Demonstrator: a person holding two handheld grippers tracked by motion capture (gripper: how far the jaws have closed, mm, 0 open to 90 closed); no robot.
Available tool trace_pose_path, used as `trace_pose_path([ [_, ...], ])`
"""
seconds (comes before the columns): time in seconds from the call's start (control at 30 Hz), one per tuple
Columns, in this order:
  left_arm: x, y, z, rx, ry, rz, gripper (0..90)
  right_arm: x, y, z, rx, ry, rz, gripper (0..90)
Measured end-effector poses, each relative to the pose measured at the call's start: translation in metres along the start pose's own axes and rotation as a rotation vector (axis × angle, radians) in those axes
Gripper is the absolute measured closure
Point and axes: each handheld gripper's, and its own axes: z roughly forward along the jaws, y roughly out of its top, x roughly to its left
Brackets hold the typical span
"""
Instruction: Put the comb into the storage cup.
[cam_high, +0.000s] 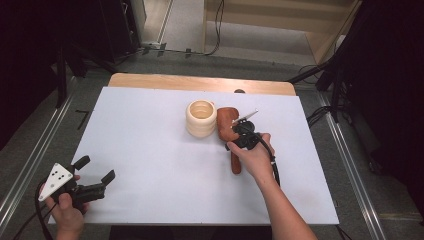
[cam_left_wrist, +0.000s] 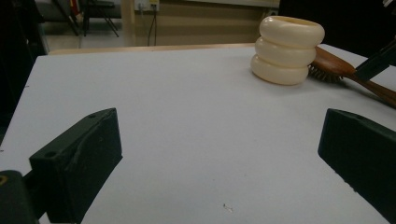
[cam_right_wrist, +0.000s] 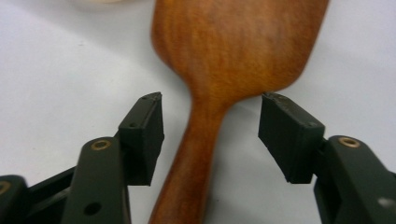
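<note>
A wooden hairbrush (cam_high: 229, 126) lies on the white tabletop (cam_high: 150, 165) with its back up, its head beside a cream ribbed cup (cam_high: 201, 118). My right gripper (cam_high: 235, 134) is over the brush's neck. In the right gripper view its jaws straddle the narrow handle of the brush (cam_right_wrist: 233, 42), one on each side with a gap to the wood, so the right gripper (cam_right_wrist: 210, 116) is open. My left gripper (cam_high: 96, 168) rests near the table's front left corner, open and holding nothing. The left gripper view shows the left gripper (cam_left_wrist: 219, 140), the cup (cam_left_wrist: 287, 49) and the brush (cam_left_wrist: 334, 67) far off.
The table's wooden back edge (cam_high: 200, 82) shows behind the white sheet. Grey floor with metal rails (cam_high: 350, 170) runs along both sides. Dark stands and cables (cam_high: 325, 75) sit beyond the far right corner.
</note>
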Motion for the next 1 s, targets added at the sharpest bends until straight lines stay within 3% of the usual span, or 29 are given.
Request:
trace_pose_path([
  [0.2,0.000,0.000,0.000,0.002,0.001,0.002,0.0,-0.002,-0.005,0.008,0.017,0.013,0.033,41.7],
  [0.73,-0.001,0.000,0.000,0.002,0.001,0.004,0.0,0.000,-0.005,0.019,-0.003,0.028,0.081,50.5],
  [1.0,-0.001,0.000,0.001,0.003,0.000,0.006,0.0,0.000,-0.008,0.019,-0.032,0.011,0.123,62.7],
])
